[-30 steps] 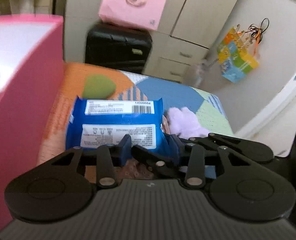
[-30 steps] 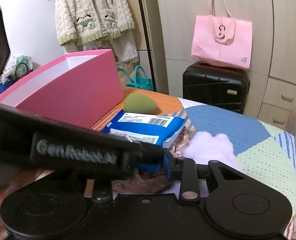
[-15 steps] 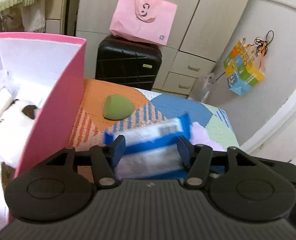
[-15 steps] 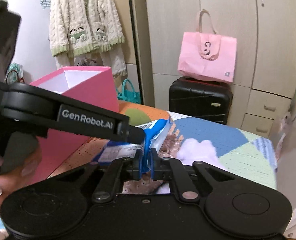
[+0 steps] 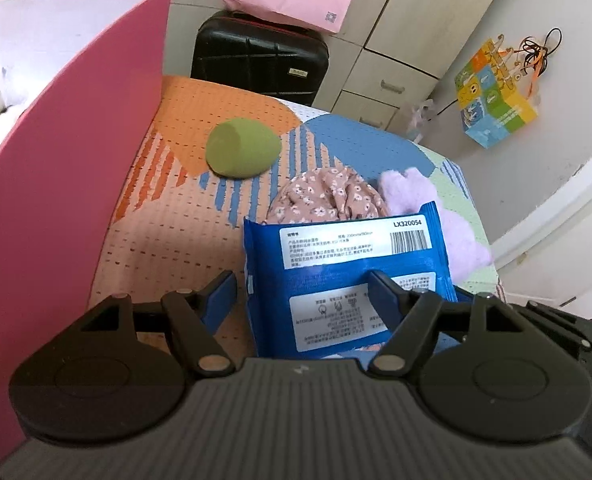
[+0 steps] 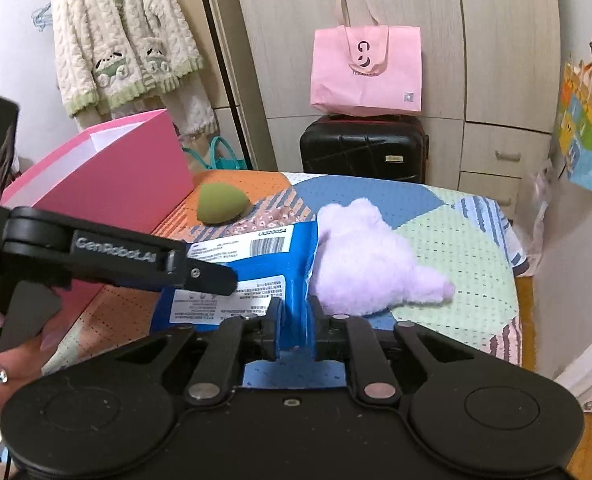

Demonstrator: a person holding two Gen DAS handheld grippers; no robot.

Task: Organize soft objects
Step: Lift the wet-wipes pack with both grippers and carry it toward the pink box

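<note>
Above the table [image 5: 168, 240], right tool [image 6: 294, 320] pinches blue packet [image 6: 256, 264]; left tool [image 5: 299, 292] opening around it

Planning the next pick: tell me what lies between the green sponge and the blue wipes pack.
A crumpled floral cloth lies between the green sponge and the blue wipes pack, partly tucked under the pack's far edge; the left wrist view shows it best.
</note>
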